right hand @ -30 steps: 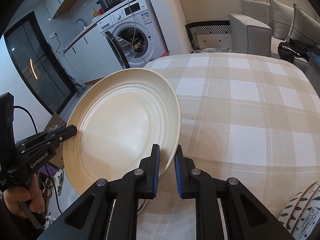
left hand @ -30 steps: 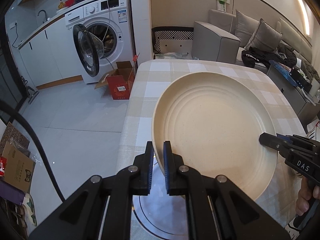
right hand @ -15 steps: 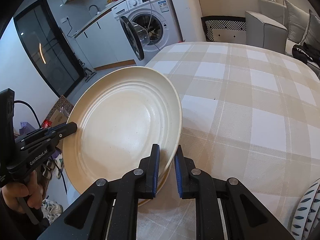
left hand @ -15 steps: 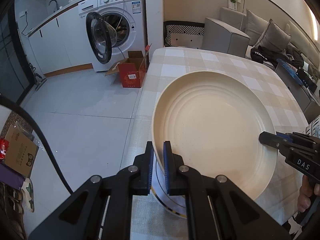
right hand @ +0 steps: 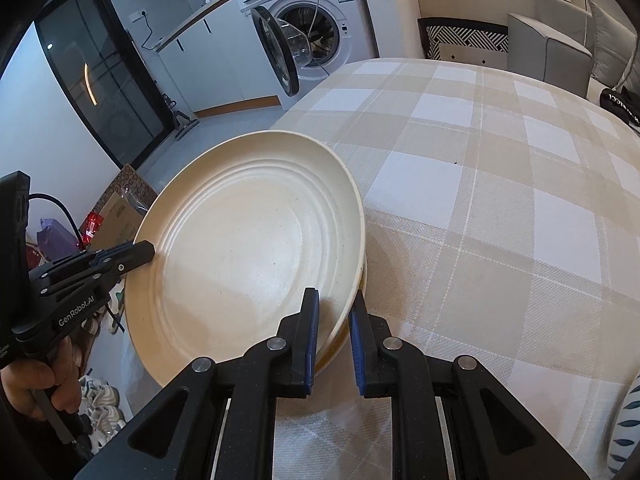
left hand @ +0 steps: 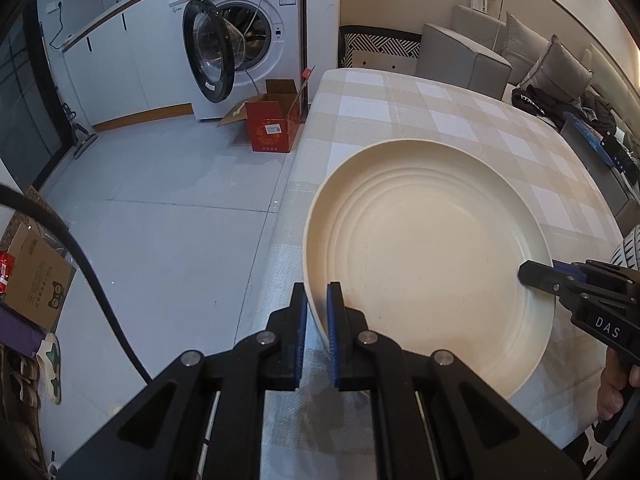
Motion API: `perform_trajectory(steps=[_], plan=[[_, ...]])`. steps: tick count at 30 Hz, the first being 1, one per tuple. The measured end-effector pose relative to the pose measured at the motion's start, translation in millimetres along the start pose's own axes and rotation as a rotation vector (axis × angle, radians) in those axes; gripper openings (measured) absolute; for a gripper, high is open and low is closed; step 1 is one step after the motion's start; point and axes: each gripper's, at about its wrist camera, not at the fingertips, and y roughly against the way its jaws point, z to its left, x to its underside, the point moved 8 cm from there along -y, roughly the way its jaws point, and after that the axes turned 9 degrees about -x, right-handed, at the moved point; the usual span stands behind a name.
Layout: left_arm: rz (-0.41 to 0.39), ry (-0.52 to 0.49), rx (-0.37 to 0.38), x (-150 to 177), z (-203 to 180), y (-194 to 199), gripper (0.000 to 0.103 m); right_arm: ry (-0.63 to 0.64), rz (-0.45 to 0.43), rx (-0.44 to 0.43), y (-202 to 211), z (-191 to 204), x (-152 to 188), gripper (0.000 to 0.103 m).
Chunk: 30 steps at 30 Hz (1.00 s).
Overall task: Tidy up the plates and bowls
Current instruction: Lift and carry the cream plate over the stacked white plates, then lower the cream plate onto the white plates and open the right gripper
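Observation:
A large cream plate (left hand: 432,264) with ridged rings hangs low over the checked tablecloth (left hand: 420,112), close to the table's left edge. My left gripper (left hand: 317,292) is shut on its near-left rim. The right gripper (left hand: 536,276) clamps the opposite rim. In the right wrist view, the right gripper (right hand: 334,300) is shut on the plate (right hand: 248,248), and the left gripper (right hand: 140,252) grips the far side. The yellowish rim of another dish (right hand: 348,332) peeks out right under the plate; the rest of it is hidden.
A blue-and-white patterned bowl (right hand: 624,432) stands at the table's right edge, also seen in the left wrist view (left hand: 628,248). Beyond the table are a washing machine with its door open (left hand: 240,40), a red box (left hand: 276,124) on the floor and a grey sofa (left hand: 480,56).
Both grippers have sunk toward the table with the plate between them. The dish underneath, clearly visible before, is now almost fully covered by the plate.

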Motion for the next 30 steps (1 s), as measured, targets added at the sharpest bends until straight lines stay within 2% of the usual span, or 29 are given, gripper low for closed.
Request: perform_trajectory(steps=[23, 30], plan=[[0.062, -0.009, 0.022, 11, -1, -19, 0.008, -0.005, 0.044, 0.014, -13, -6, 2, 0.015], [0.063, -0.016, 0.025, 11, -2, -20, 0.011, 0.051, 0.049, 0.064, -10, -5, 1, 0.016]])
